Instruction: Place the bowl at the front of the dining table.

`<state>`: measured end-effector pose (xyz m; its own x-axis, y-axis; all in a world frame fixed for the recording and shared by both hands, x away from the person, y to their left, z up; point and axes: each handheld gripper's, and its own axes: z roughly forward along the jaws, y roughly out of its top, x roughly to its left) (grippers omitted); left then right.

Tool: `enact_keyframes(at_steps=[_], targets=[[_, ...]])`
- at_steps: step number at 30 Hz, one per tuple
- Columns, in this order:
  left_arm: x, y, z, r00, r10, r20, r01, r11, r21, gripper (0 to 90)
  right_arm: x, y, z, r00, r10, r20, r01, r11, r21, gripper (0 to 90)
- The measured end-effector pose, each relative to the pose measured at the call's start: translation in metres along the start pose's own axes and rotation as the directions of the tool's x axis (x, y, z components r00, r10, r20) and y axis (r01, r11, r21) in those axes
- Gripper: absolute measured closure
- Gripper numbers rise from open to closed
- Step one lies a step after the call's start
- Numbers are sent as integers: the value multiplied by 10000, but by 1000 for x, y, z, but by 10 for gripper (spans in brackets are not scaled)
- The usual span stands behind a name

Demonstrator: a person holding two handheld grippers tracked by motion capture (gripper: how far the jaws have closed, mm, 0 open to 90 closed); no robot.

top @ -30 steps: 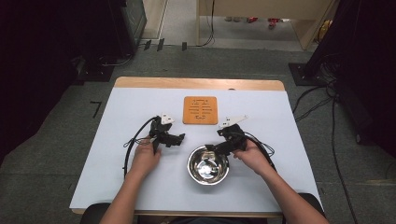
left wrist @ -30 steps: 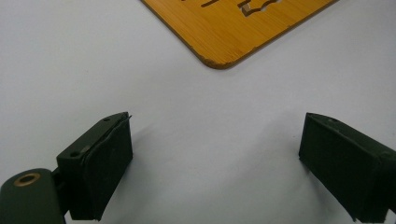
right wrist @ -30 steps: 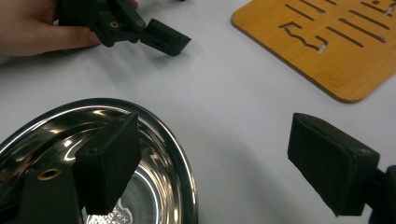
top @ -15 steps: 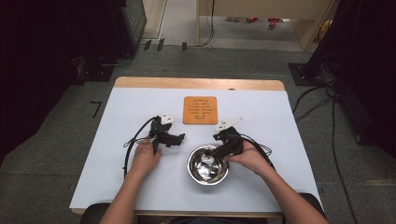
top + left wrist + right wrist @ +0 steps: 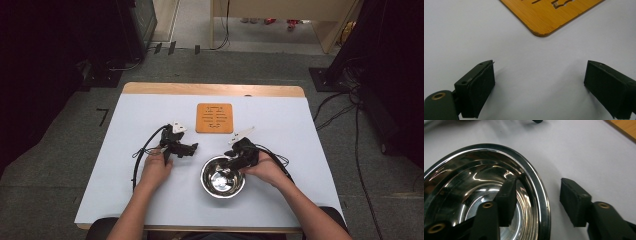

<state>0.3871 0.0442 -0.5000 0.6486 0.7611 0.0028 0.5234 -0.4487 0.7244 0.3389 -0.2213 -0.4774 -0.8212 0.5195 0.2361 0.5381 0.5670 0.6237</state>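
A shiny steel bowl [image 5: 222, 177] [image 5: 461, 182] stands on the white table near the front. My right gripper [image 5: 235, 159] [image 5: 539, 183] straddles the bowl's far right rim, with one jaw inside the bowl and the other outside on the table side. Its jaws have just been closing with the rim between them, and a gap still shows between the outer pad [image 5: 571, 200] and the rim. My left gripper [image 5: 191, 148] [image 5: 537, 75] rests open on the table left of the bowl, nothing between its pads, pointing towards the wooden trivet [image 5: 214, 118] [image 5: 554, 15].
The white table top [image 5: 300, 130] has a wooden strip along its far edge. Cables trail from both grippers across the table. Dark equipment and floor cables lie beyond the table on both sides.
The right gripper has settled slightly lower and closer onto the bowl's rim. The left hand and its gripper have stayed put, as has the bowl.
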Motion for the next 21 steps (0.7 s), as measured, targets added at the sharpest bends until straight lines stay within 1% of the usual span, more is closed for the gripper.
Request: enact_keyframes(at_steps=[2,3,4,5,7,11,12,15,17,21], targets=[[0,0,0,10000,-1,1,1,10000,1,96,-3,0,-1,9996,1,-284,-2,10000,-16,550],[0,0,0,10000,-3,-1,3,10000,-2,96,-3,0,-1,9996,1,-284,-2,10000,-16,550],[0,0,0,10000,-3,-1,3,10000,-3,96,-5,-1,-1,9980,115,-620,-115,9999,3,603],[0,0,0,10000,-4,-1,4,10000,-3,96,-5,-1,-1,9971,89,-750,-88,10000,22,623],[0,0,0,10000,-5,-2,5,10000,-4,96,-4,-1,-1,9959,34,-901,-28,10000,68,668],[0,0,0,10000,-4,-1,4,10000,-4,96,-4,0,-1,9956,-80,-934,92,9999,118,703],[0,0,0,10000,1,-3,-1,10000,-1,96,-5,0,0,9944,118,-1048,-101,9998,165,712],[0,0,0,10000,-5,-1,5,10000,-6,96,-7,0,0,9914,380,-1255,-362,9992,172,719],[0,0,0,10000,-2,0,2,10000,-3,96,-8,0,0,9910,433,-1270,-408,9989,215,723],[0,0,0,10000,12,-2,-12,10000,12,96,-9,0,-1,9910,350,-1296,-296,9986,429,753]])
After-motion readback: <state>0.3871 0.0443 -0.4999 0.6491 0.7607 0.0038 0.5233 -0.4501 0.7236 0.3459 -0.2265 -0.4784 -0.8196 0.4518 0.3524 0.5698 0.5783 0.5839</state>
